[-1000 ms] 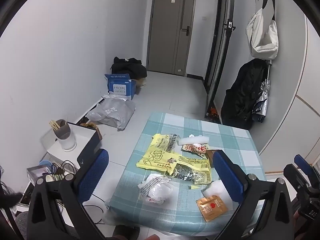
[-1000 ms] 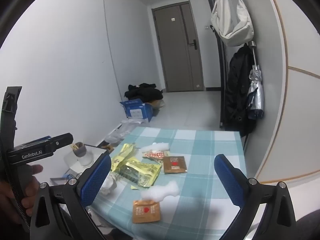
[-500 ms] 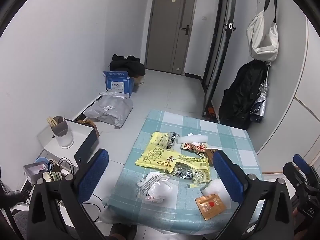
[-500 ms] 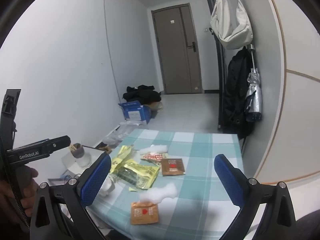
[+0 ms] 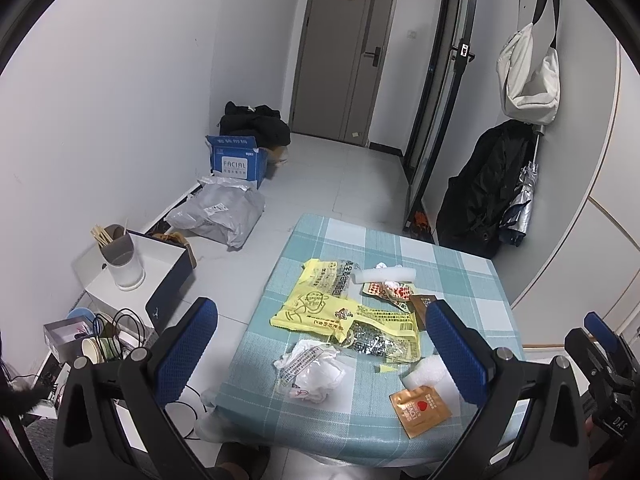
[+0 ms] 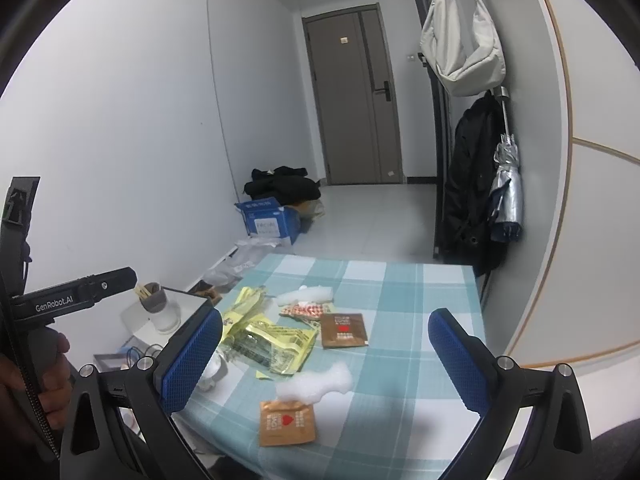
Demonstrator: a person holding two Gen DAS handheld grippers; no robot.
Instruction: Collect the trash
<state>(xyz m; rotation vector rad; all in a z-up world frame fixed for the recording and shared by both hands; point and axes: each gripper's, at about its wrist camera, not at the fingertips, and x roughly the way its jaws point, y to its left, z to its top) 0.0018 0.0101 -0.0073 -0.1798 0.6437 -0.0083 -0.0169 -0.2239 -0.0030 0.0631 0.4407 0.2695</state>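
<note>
Both the left tongs (image 5: 320,344) and right tongs (image 6: 325,354) hang wide open and empty above the teal checked cloth surface (image 5: 452,268). Scattered there lie crumpled yellow plastic wrappers (image 5: 320,308), an orange foil sachet (image 5: 420,405), white foam pieces (image 6: 316,386) and a crumpled white bag (image 5: 312,372); nothing blocks them.

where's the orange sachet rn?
Orange sachet lies flat near the table's front edge, touching the white foam piece just behind it; in the left wrist view it sits lower right, by the right finger.
</note>
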